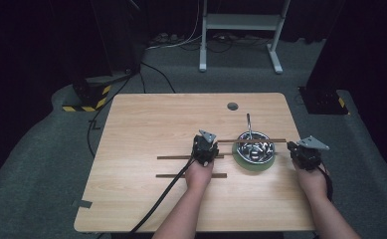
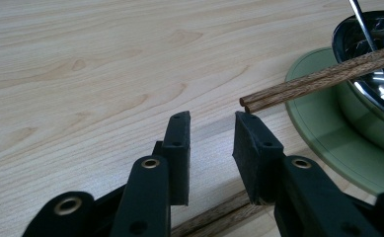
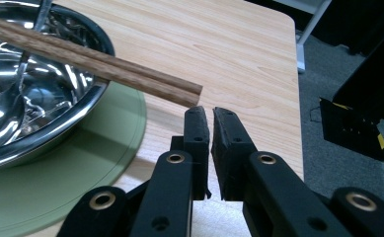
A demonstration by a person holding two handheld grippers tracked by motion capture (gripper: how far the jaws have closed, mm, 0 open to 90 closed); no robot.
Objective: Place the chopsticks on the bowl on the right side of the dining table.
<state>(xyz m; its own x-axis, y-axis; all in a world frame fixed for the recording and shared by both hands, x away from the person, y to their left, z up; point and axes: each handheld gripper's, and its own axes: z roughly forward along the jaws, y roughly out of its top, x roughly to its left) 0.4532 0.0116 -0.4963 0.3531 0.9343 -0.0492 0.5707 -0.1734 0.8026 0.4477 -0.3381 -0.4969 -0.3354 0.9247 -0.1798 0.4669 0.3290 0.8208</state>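
Observation:
A steel bowl with a spoon in it stands on a green plate right of the table's middle. A pair of brown chopsticks lies across the bowl's rim. My left gripper is just left of the bowl, its jaws open and empty, with the chopsticks' end a little beyond the right jaw. My right gripper is right of the bowl, shut on nothing. The chopsticks' other end hangs just above and left of its tips.
Two single chopsticks lie on the table to the left, one running under my left gripper and one nearer the front edge. A grommet hole sits at the back. The table's right edge is close to my right gripper.

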